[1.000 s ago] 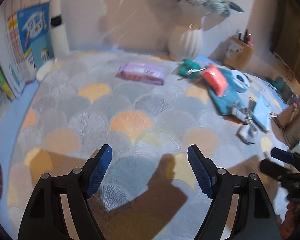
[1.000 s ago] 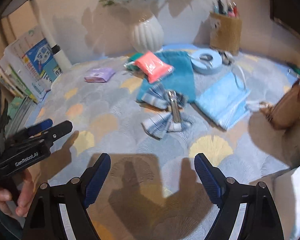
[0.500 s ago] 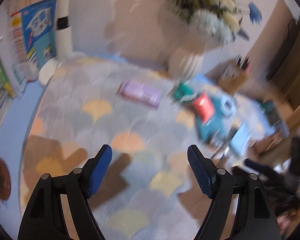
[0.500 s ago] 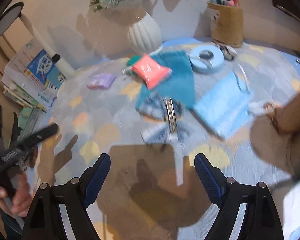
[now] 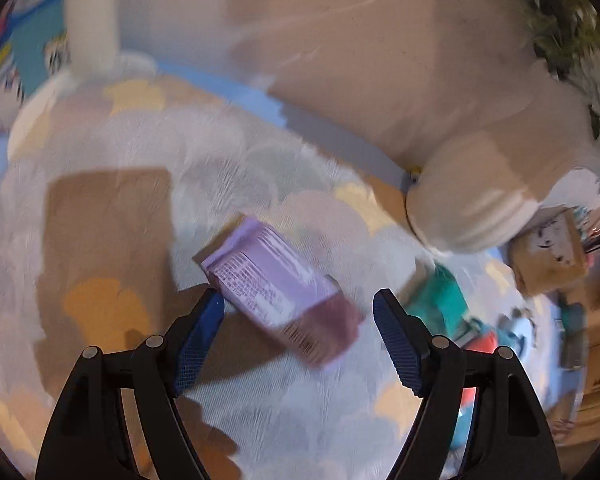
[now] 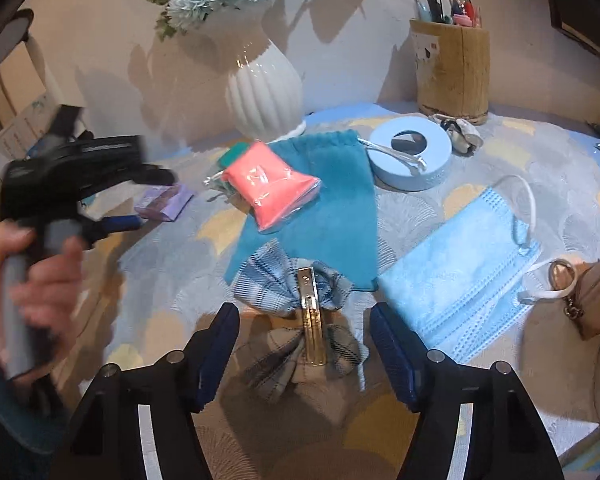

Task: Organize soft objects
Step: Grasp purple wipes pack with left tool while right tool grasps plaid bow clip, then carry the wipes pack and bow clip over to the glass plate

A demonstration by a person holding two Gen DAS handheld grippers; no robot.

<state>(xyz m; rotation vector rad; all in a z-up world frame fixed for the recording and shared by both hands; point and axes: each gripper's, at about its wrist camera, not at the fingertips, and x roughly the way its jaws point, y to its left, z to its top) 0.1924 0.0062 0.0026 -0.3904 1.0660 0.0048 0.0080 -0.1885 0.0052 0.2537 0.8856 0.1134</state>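
**Layout across the surface**

Near the middle: cloth pouch (image 6: pixel 332 208), with sealed packet (image 6: pixel 272 192) on its left part. Just before the pouch: hair bow (image 6: pixel 304 320), between the right claw (image 6: pixel 304 354) tips. Right of the bow: face mask (image 6: pixel 468 276). Behind: vase (image 6: pixel 264 92), round tin (image 6: pixel 410 158), pen holder (image 6: pixel 452 72). Far left: tissue pack (image 5: pixel 276 288) before the left claw (image 5: pixel 298 340).

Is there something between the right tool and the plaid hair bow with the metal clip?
Nothing visible does. The right tool points at the plaid hair bow, which lies on the tablecloth between its closing jaws, with no pad touching it yet. The blue face mask lies apart to the right.
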